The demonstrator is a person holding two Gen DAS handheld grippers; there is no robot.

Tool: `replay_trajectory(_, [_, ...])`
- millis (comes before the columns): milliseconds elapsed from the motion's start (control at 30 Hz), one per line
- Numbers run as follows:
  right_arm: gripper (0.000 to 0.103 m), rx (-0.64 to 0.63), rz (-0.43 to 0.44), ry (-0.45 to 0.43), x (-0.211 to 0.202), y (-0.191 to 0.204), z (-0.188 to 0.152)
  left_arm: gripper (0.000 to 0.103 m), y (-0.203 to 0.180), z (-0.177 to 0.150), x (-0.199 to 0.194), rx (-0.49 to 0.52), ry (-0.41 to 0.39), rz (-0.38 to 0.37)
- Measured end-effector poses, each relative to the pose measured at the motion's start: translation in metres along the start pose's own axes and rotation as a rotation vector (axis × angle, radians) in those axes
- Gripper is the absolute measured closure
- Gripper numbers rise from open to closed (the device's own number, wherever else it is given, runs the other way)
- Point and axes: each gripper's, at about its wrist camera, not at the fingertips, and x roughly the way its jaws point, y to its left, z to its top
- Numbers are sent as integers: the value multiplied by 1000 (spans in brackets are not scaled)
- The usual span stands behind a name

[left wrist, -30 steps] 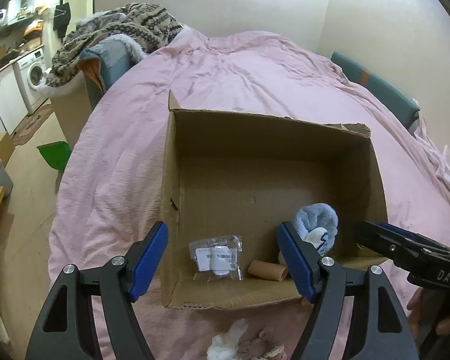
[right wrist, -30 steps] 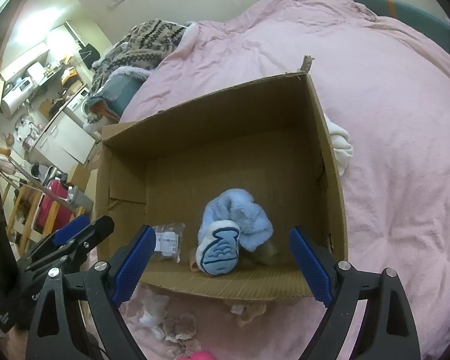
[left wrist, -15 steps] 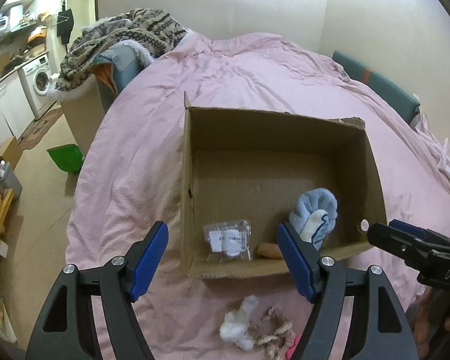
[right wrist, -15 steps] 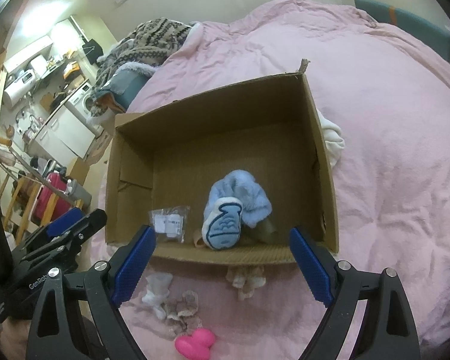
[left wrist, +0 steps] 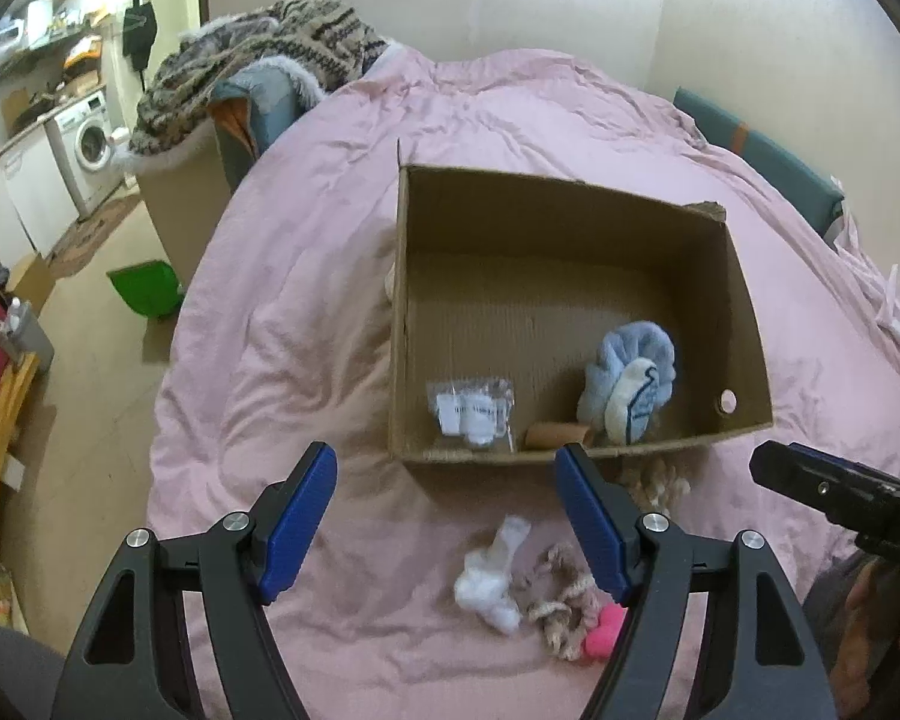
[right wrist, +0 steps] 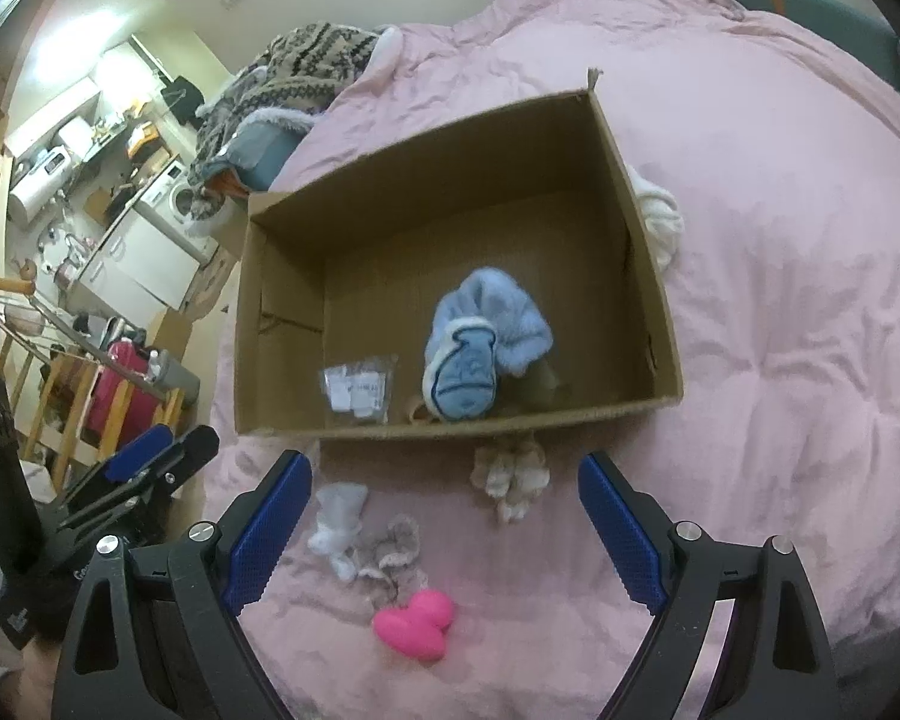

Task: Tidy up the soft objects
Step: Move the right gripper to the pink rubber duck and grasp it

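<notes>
An open cardboard box (left wrist: pixel 744 300) (right wrist: pixel 642 252) lies on the pink bed. Inside it lie a blue fluffy slipper (left wrist: pixel 630 381) (right wrist: pixel 480 342), a clear plastic packet (left wrist: pixel 471 411) (right wrist: pixel 360 390) and a cardboard tube (left wrist: pixel 558 435). In front of the box lie a white soft piece (left wrist: pixel 492 570) (right wrist: pixel 336 516), a beige rope toy (left wrist: pixel 561 597) (right wrist: pixel 390 546), a pink soft toy (right wrist: pixel 417 624) (left wrist: pixel 603 636) and a beige fluffy piece (right wrist: pixel 510 471) (left wrist: pixel 660 480). My left gripper (left wrist: pixel 447 522) and right gripper (right wrist: pixel 444 534) are both open and empty, held above these loose pieces.
A pink duvet (left wrist: pixel 306 276) covers the bed. A patterned blanket pile (left wrist: pixel 270 54) lies at the far left corner. A white cloth (right wrist: pixel 660 216) lies by the box's right side. A green bin (left wrist: pixel 144 288) and a washing machine (left wrist: pixel 90 144) stand on the floor at left.
Both grippers have pulled back from over the box toward the near edge of the bed. The loose pieces in front of the box have come into view. The slipper stays in the box.
</notes>
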Motion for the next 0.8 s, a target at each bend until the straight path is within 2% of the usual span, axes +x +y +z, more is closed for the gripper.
replay_trajectory(300, [7, 47, 11, 45, -3, -4, -23, 30, 7, -22, -8, -19, 72, 16])
replay_trajectory(467, [7, 96, 28, 105, 5, -9, -34, 30, 23, -32, -4, -106, 124, 17])
replay_trajectory(633, [7, 136, 53, 149, 18, -13, -34, 30, 29, -28, 7, -151, 134, 40])
replay_trajectory(700, [7, 159, 77, 186, 26, -17, -36, 30, 31, -27, 11, -172, 151, 31])
replay_trajectory(800, [7, 173, 125, 290, 46, -14, -45, 30, 31, -27, 18, -186, 174, 28])
